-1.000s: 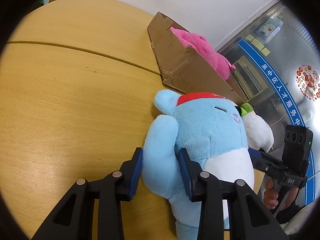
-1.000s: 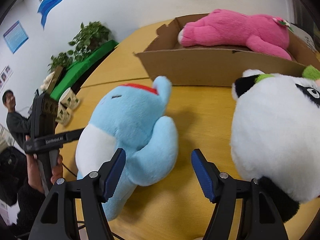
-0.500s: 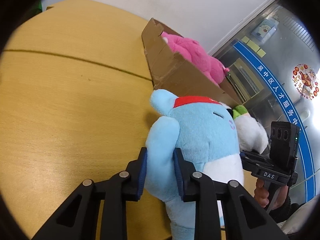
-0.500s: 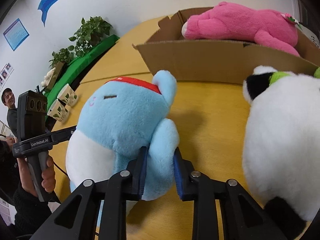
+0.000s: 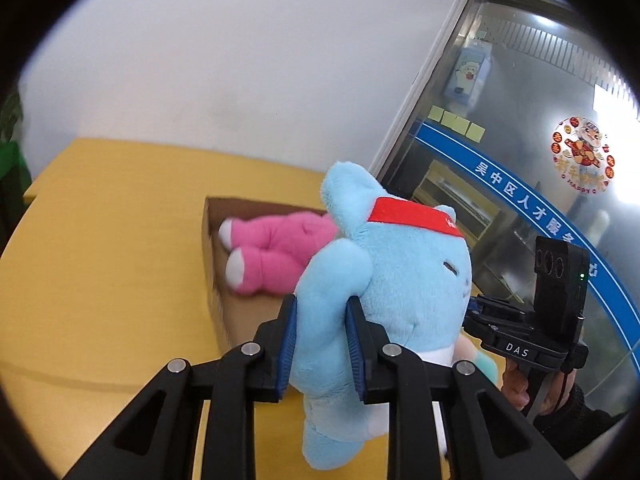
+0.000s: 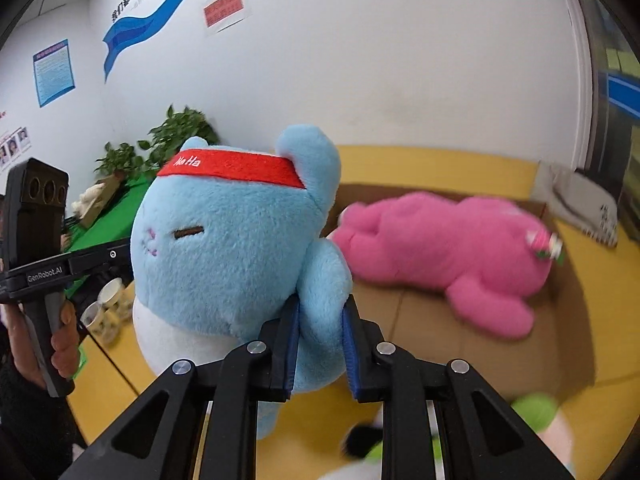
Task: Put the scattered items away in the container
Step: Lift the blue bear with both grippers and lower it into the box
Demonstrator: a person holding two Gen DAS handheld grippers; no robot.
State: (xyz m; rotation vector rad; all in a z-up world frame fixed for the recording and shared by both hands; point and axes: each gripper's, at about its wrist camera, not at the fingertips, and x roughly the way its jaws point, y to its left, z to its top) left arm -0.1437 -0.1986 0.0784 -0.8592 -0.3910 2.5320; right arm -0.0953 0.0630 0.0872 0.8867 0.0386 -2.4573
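Blue plush toy [image 5: 400,280] hangs above the cardboard box [image 5: 224,312]; we pinch one arm in each gripper, left [image 5: 320,344] and right [image 6: 320,344], seemingly airborne.

three plush toys [image 6: 224,256], one cardboard box [image 5: 224,312]

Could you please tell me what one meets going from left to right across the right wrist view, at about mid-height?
Other claw's black handle → potted plants → blue plush toy → pink plush toy → cardboard box.
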